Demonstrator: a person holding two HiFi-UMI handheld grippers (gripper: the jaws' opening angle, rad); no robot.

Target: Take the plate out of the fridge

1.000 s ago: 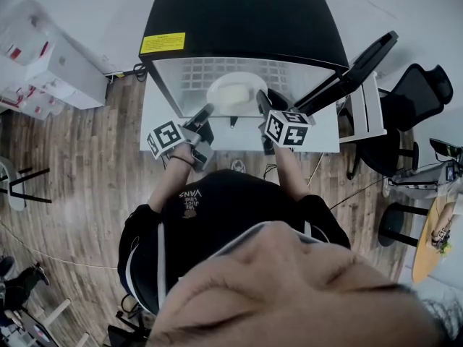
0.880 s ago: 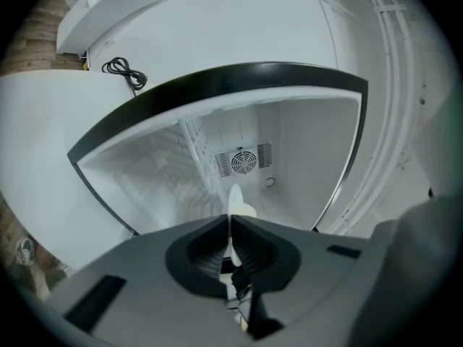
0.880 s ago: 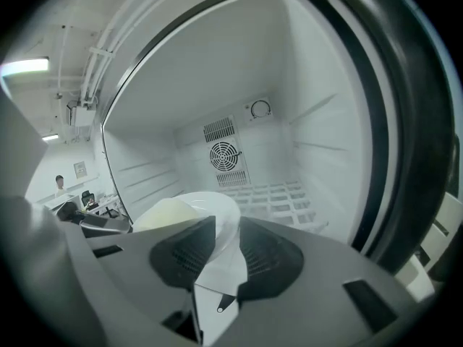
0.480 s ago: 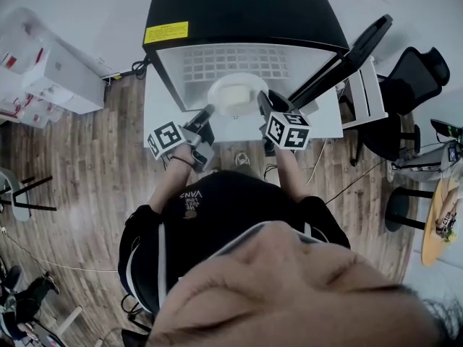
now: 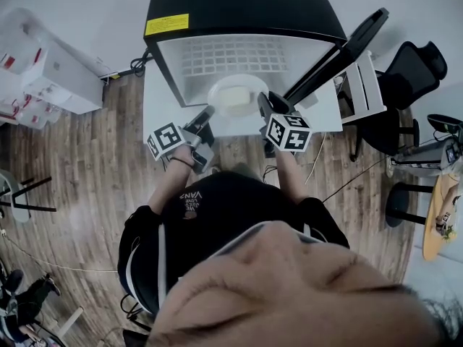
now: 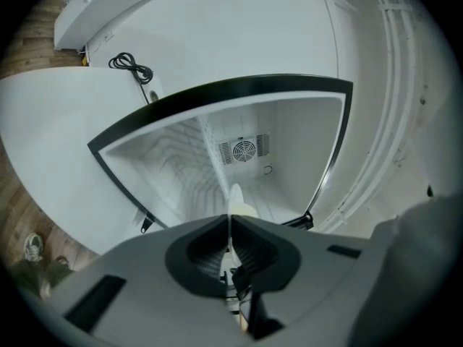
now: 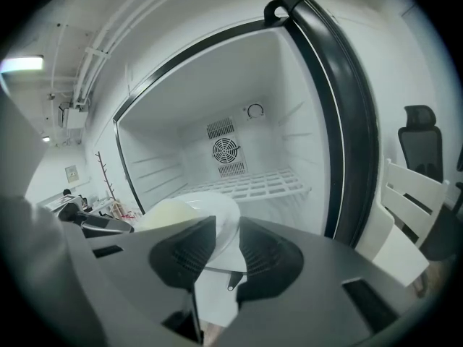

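Plate: white, round, with a pale yellow lump on it. It lies in the upper middle of the head view, at the open mouth of the fridge and just in front of the wire shelf. No view shows whether its underside touches anything.

Left gripper: on the plate's left rim. In the left gripper view the rim runs edge-on between the pads, and the jaws are drawn almost together onto it.

Right gripper: on the right rim, nearly opposite the left. In the right gripper view its jaws stand wider apart, with the curved lip of the plate between them and the pads bearing on it.

Door: swung wide toward the upper right of the head view, clear of both hands.

Handling judgement:
- The plate looks stiff and thin, so it should not flex between two holds.
- Its surface looks smooth, probably slippery under the ribbed pads, and likely to break if dropped. The material cannot be told.
- Its weight is probably modest, and it is shared across the two rims.
- The rim is the only practical place to grip. Opposite sides, as now, resist tipping best.
- The yellow lump sits loose on top, so the plate should be kept level or the lump may slide toward one gripper.
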